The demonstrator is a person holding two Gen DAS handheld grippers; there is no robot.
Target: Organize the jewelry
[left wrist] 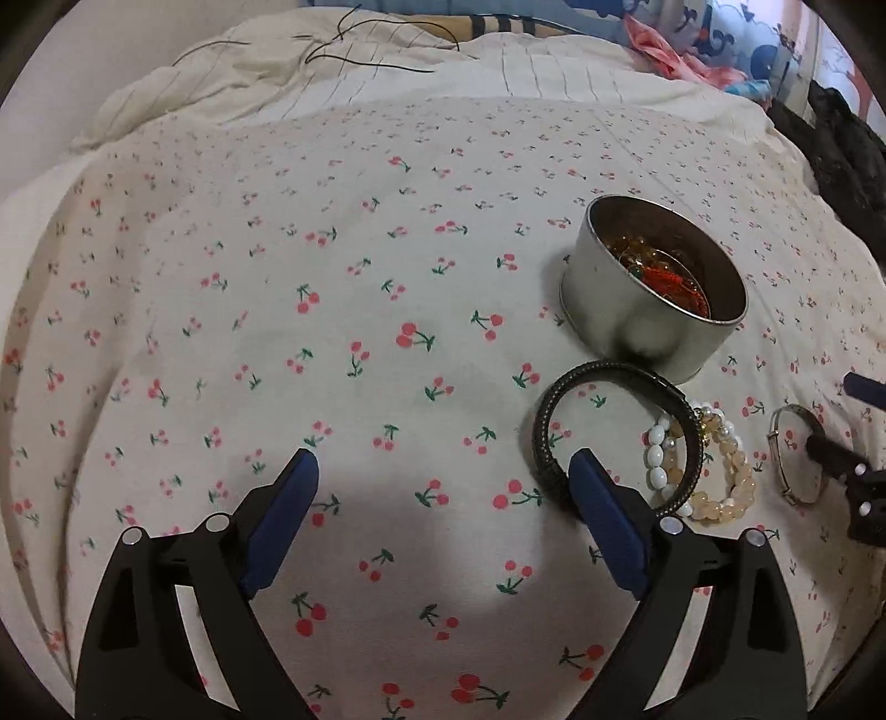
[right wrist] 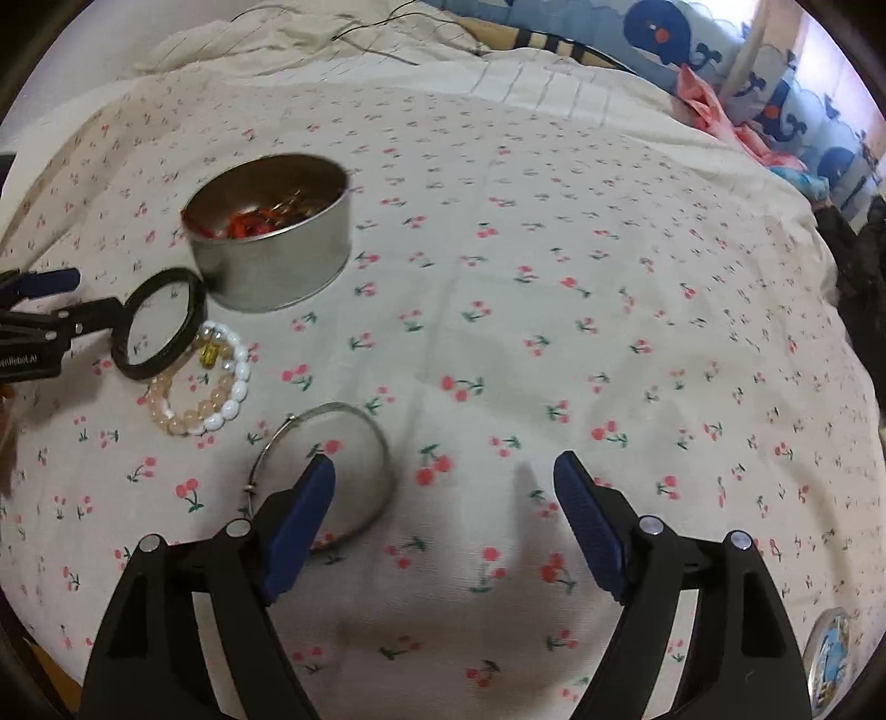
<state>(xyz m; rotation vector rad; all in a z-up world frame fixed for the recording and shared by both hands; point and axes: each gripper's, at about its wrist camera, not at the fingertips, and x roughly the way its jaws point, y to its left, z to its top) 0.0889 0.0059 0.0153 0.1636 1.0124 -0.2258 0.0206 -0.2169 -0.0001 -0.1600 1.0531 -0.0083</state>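
Note:
A round metal tin (left wrist: pixel 637 315) (right wrist: pixel 277 271) with red and amber jewelry in it stands on the cherry-print sheet (left wrist: pixel 332 332). In front of it a black braided bracelet (left wrist: pixel 603 365) (right wrist: pixel 124 354) overlaps a white and peach bead bracelet (left wrist: pixel 736 487) (right wrist: pixel 232 399). A thin silver bangle (left wrist: pixel 772 437) (right wrist: pixel 354 410) lies apart, to the right. My left gripper (left wrist: pixel 443 465) (right wrist: pixel 94 293) is open, its right finger at the black bracelet's rim, nothing between the pads. My right gripper (right wrist: pixel 443 465) (left wrist: pixel 841 418) is open, its left finger over the bangle's ring.
Rumpled cream bedding with a thin black cable (left wrist: pixel 376 61) lies at the back. Whale-print pillows (right wrist: pixel 664 27) and pink cloth (right wrist: pixel 720 105) sit at the back right, dark clothing (left wrist: pixel 847 160) at the right edge. A round picture-printed disc (right wrist: pixel 830 648) lies near the front right.

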